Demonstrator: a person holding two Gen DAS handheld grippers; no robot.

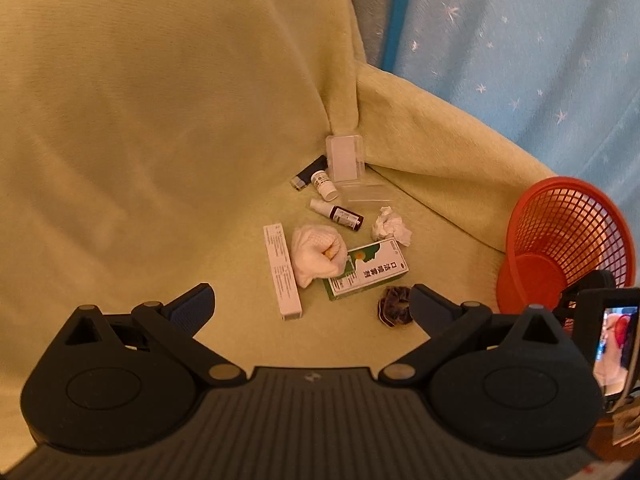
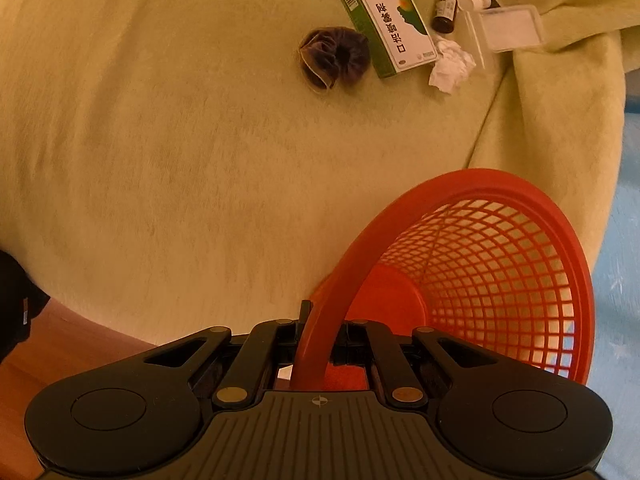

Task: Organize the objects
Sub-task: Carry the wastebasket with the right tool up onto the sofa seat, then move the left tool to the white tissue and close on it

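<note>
bare blanket (image 2: 180,168) left of basket (image 2: 560,216), clutter beyond scrunchie (image 2: 334,58)

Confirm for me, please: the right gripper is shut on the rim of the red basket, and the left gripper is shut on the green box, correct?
Not quite. The right gripper is indeed shut on the rim of the red basket, but the left gripper holds nothing: the left wrist view shows its jaws wide open, short of the green box, which lies untouched on the blanket.
</note>
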